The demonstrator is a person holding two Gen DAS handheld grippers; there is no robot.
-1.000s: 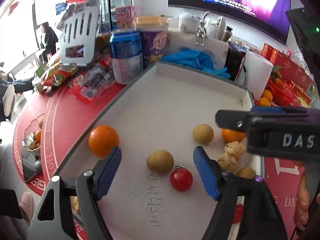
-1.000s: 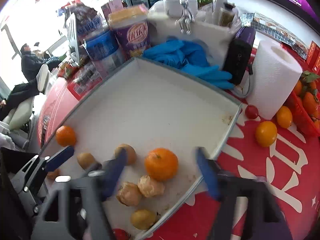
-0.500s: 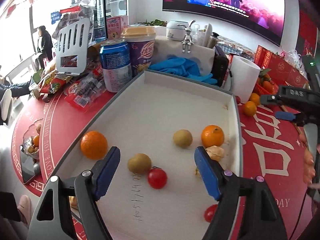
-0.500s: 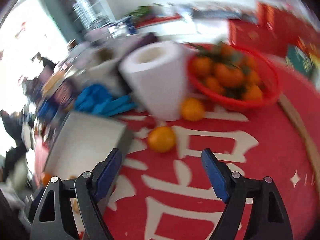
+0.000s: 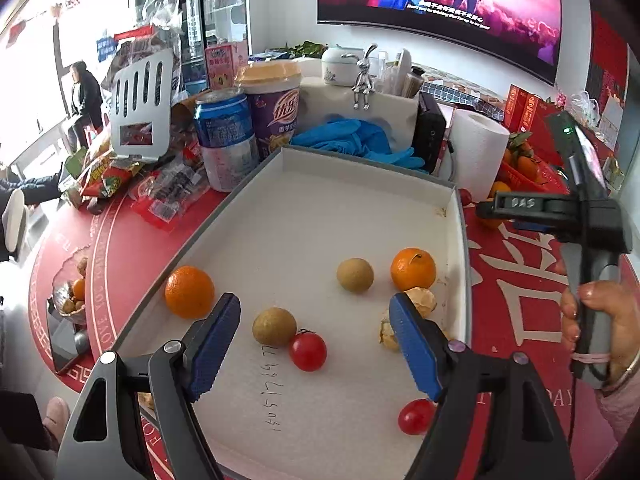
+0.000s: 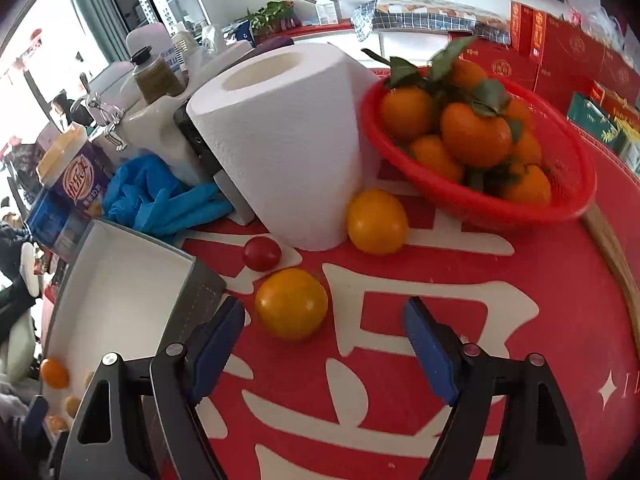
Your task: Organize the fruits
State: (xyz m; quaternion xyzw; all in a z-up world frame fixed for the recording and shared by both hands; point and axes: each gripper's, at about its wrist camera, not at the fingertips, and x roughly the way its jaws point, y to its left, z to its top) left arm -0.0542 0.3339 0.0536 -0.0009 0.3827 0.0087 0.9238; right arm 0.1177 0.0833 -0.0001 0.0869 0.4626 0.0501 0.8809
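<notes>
Beyond the right gripper [image 6: 324, 344], on the red printed tablecloth [image 6: 520, 320]: round yellow-orange citrus fruit [image 6: 291, 303], lying just ahead of the blue fingertip pads [image 6: 218, 334] and left of centre, nearer the left-hand pad than the other. Jaws closing, nothing pressed between the pads yet, fruit ahead of them, not inside. Coming move likely turns on that offset: needs a nudge left and forward so the fruit sits centred before the pads meet it. No long axis to speak of, fruit near round, so approach angle looks uncritical.

Close by: small red cherry tomato [image 6: 261, 253] just behind the fruit, apart from it; second yellow citrus [image 6: 377, 221] against the white paper towel roll [image 6: 280, 140]; red plastic basket of leafy tangerines [image 6: 480, 200] further right. Corner of the grey-walled white tray [image 6: 120, 280] just left of the target, near the left-hand pad, so risk of clipping the tray wall on the shift.

Left gripper [image 5: 316, 344] hovering over the same tray [image 5: 280, 216], jaws wide apart, holding nothing. Below and between the pads: tan round longan-like fruit [image 5: 274, 326] touching a red cherry tomato [image 5: 307, 350]. Orange tangerine [image 5: 189, 291] off to the left by the tray wall, another [image 5: 413, 269] to the right.

Right hand clearly nearer the loose citrus; left well apart from it over the tray
</notes>
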